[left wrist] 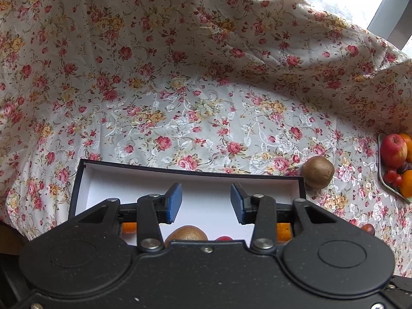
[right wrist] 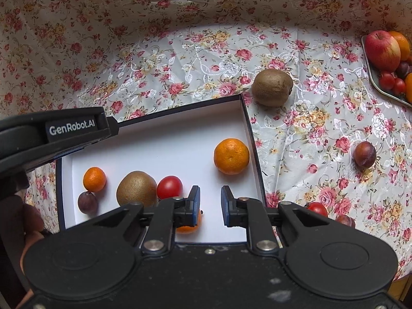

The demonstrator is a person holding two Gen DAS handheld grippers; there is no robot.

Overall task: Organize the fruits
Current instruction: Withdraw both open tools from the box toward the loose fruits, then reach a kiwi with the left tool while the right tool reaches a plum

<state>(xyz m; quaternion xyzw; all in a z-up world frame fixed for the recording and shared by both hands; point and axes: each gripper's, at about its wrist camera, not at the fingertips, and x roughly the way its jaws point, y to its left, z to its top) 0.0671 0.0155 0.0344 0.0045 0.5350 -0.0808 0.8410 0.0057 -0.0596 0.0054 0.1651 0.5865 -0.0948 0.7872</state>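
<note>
A black box with a white inside point(right wrist: 159, 139) lies on the floral cloth. In it are a large orange point(right wrist: 231, 156), a small orange point(right wrist: 94, 179), a kiwi point(right wrist: 136, 189), a tomato point(right wrist: 169, 187), a plum point(right wrist: 87, 202) and another orange point(right wrist: 186, 228) partly hidden by my right gripper. My right gripper point(right wrist: 210, 205) is open and empty above the box's near part. My left gripper point(left wrist: 206, 203) is open and empty over the box point(left wrist: 123, 177). A loose kiwi point(right wrist: 272, 87) lies just past the box's far right corner, also seen in the left wrist view point(left wrist: 318, 172).
On the cloth right of the box lie a plum point(right wrist: 364, 154), a tomato point(right wrist: 317, 209) and another plum point(right wrist: 345, 221). A tray point(right wrist: 370, 77) at the far right holds an apple point(right wrist: 382, 50), oranges, tomatoes and a plum. The cloth rises as a backdrop behind.
</note>
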